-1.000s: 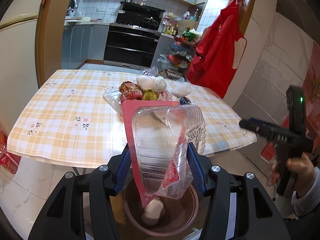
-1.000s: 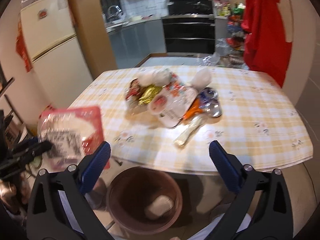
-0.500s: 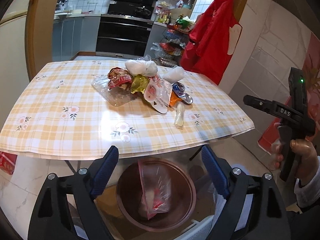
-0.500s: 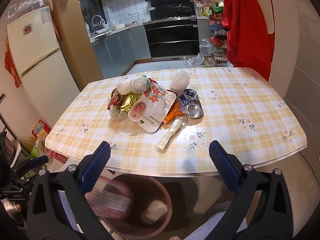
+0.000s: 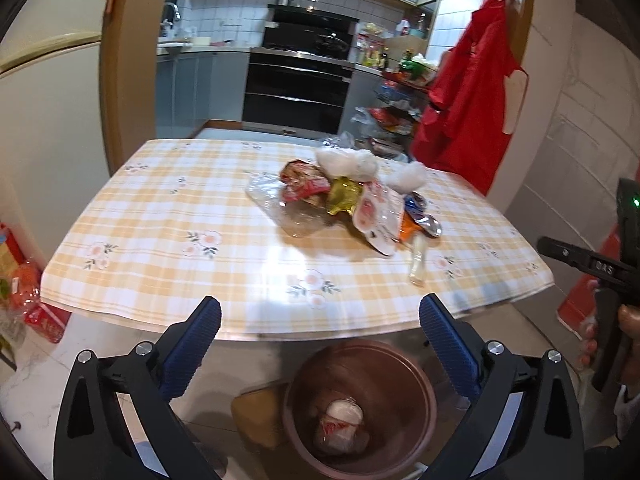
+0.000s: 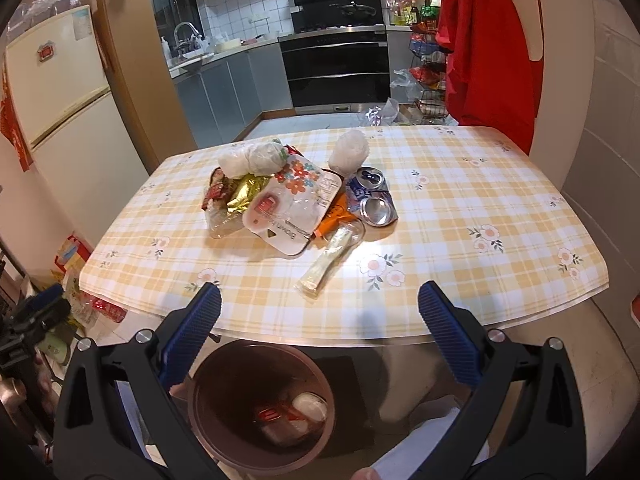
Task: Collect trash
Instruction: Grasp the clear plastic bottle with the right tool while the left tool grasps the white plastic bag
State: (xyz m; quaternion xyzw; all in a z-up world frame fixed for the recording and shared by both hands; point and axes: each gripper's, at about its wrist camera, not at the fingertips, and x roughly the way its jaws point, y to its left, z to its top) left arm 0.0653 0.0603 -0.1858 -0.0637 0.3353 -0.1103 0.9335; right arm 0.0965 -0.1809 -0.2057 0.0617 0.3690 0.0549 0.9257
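The left gripper (image 5: pixel 320 324) hangs with its blue-padded jaws spread wide and nothing between them, just off the near edge of the table (image 5: pixel 168 216). Below it on the floor stands a brown bin (image 5: pixel 416 392), holding a crumpled white-and-red packet (image 5: pixel 340 420). On the checked tablecloth, right of centre, lies the trash pile (image 5: pixel 348 204): clear plastic, a red snack wrapper, gold foil, white bags, a white lidded tray, a crushed can and a long pale sachet (image 5: pixel 417 258) nearest the edge.

The right gripper (image 6: pixel 319 308) is likewise wide apart and empty, over the same bin (image 6: pixel 200 396). Its view shows the tray's flowered label (image 6: pixel 292 208) and the can's (image 6: pixel 374 210) silver base plainly, and red packaging inside the bin. The left view alone shows the person's right hand (image 5: pixel 628 332) on the other tool's handle.
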